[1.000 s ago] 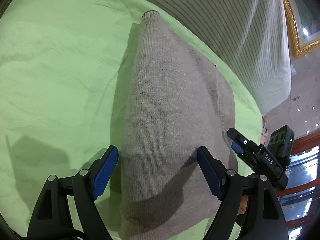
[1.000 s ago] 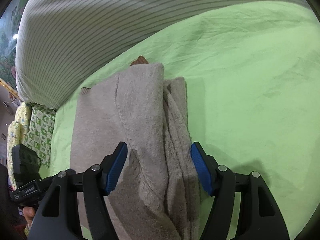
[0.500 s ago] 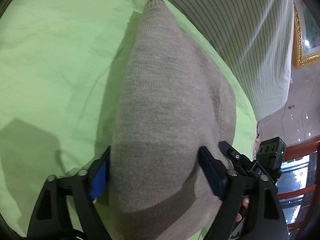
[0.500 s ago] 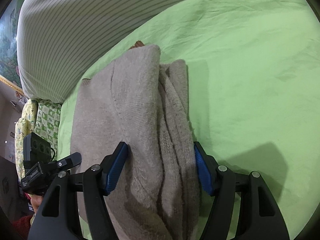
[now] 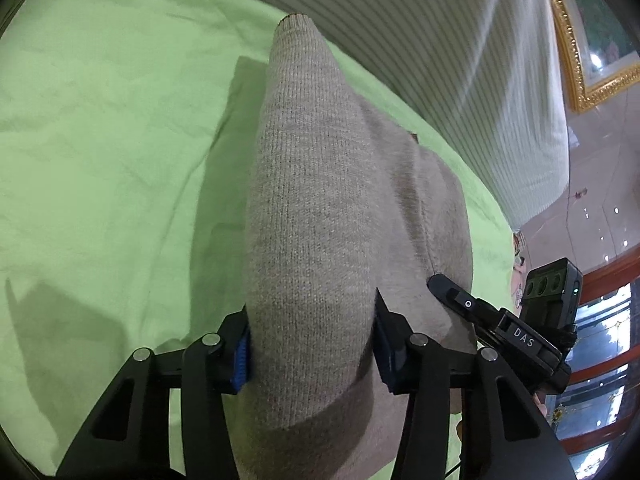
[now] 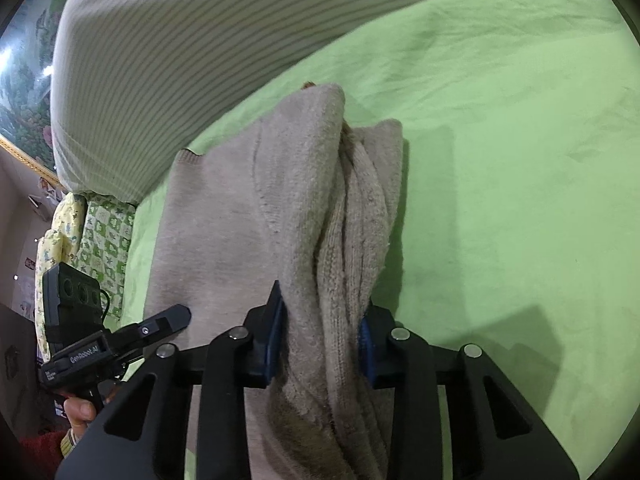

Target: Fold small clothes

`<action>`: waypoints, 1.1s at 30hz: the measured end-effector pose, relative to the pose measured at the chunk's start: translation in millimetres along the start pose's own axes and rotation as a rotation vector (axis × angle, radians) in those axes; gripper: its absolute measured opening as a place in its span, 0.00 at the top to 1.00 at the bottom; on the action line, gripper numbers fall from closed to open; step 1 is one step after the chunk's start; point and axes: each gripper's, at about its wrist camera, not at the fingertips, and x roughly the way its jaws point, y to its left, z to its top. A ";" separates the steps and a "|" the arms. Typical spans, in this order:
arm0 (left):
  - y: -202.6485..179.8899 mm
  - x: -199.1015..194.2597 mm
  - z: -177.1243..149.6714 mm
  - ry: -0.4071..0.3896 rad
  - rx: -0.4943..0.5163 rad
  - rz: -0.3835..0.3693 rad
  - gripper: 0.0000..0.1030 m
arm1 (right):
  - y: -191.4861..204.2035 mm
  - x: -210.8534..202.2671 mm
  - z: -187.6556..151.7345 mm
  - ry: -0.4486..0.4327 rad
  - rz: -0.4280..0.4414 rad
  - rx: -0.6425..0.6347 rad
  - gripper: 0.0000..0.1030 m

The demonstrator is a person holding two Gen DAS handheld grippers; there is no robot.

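Observation:
A beige knit sweater lies partly folded on a green sheet. My left gripper is shut on the sweater's near folded edge, the knit bulging between the blue pads. In the right wrist view my right gripper is shut on the bunched layers of the same sweater at its other near end. The right gripper also shows at the right of the left wrist view, and the left gripper shows at the left of the right wrist view.
A large striped grey-white pillow lies along the far side of the sheet, just behind the sweater. A green patterned cushion sits at the left. A gold picture frame hangs on the wall. The green sheet stretches to the right.
Both grippers have moved forward over the sweater's near edge and closed on it; they were open a second ago. The fabric now bunches up between the pads.

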 end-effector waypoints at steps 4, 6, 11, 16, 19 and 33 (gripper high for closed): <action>-9.3 -16.6 -6.7 -0.022 0.027 0.025 0.54 | 13.7 -9.3 -5.9 -0.004 0.018 -0.021 0.70; -11.1 -28.2 -10.7 -0.039 0.035 0.040 0.54 | 24.3 -12.5 -12.1 0.000 0.024 -0.040 0.70; -9.6 -62.2 -22.5 -0.086 0.043 0.087 0.54 | 49.8 -14.6 -27.0 0.008 0.053 -0.071 0.70; -0.6 -100.4 -37.7 -0.129 0.028 0.121 0.54 | 83.2 -11.0 -43.6 0.021 0.080 -0.117 0.70; 5.1 -123.0 -46.6 -0.152 0.019 0.132 0.54 | 102.0 -11.3 -52.0 0.027 0.092 -0.147 0.70; 39.0 -222.1 -84.1 -0.259 0.002 0.178 0.54 | 169.1 -10.1 -85.8 0.046 0.150 -0.238 0.70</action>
